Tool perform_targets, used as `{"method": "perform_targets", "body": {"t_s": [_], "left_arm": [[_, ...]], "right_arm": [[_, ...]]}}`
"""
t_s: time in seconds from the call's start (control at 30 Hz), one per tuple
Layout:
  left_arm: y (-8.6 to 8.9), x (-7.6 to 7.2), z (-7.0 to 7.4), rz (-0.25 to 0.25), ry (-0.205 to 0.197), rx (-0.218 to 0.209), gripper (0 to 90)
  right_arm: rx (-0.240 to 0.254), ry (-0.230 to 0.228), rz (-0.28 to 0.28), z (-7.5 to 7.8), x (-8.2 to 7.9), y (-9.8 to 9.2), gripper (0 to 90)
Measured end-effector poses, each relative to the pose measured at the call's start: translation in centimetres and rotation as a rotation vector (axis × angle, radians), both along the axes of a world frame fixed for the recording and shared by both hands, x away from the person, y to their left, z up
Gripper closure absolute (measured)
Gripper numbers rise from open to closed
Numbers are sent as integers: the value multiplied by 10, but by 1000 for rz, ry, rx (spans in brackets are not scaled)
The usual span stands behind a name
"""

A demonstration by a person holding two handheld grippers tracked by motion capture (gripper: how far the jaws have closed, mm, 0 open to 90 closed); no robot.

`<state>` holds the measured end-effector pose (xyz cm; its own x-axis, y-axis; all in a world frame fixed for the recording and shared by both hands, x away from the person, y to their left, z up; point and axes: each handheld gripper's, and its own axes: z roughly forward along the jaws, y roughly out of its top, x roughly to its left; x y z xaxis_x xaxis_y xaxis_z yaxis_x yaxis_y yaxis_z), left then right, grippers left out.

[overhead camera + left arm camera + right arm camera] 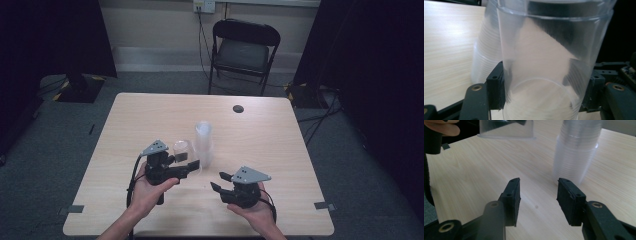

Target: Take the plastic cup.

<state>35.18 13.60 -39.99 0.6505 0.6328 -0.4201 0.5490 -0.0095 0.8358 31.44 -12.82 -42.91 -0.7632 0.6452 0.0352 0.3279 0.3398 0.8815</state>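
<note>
A person's left gripper [192, 167] clamps 1 clear cup [183, 152] near its base above the table [150, 115], just left of the cup stack [203, 145]; in the left gripper view the cup [549, 62] stands between both pads, its long axis near upright and its rim uppermost. The stack stands upright on the table, long axis vertical, touching nothing but the wood. The right gripper [220, 181] hovers to the stack's right, its jaws parted and empty, pointing toward the stack [576, 152].
</note>
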Motion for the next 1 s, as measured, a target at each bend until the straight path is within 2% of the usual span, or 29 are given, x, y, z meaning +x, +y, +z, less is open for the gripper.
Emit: {"method": "perform_targets", "body": {"t_s": [0.1, 0.2, 0.27, 0.33, 0.37, 0.5, 0.8, 0.93, 1.0], "left_arm": [[-4, -2, -2, -15, 24, -13, 363], [-8, -3, -4, -36, 47, -25, 362], [-11, -3, -4, -44, 52, -25, 363], [-12, -4, -5, -51, 68, -37, 362], [-12, -4, -5, -55, 77, -41, 363], [-14, -4, -6, -67, 103, -66, 362], [-18, -6, -6, -98, 148, -127, 362], [-18, -7, -5, -104, 149, -142, 363], [-20, -8, -4, -104, 138, -142, 362]], "right_arm": [[4, -17, 17, 0, -2, 5, 583], [28, -38, 18, 0, -4, 7, 618], [28, -51, 24, 0, -6, 7, 635], [43, -63, 21, 0, -8, 7, 645], [38, -84, 25, -1, -9, 8, 651], [39, -99, 22, -3, -9, 8, 652], [77, -196, 31, -1, -12, 9, 695], [81, -225, 22, -1, -12, 8, 709], [84, -233, 18, -1, -12, 8, 712]]}}
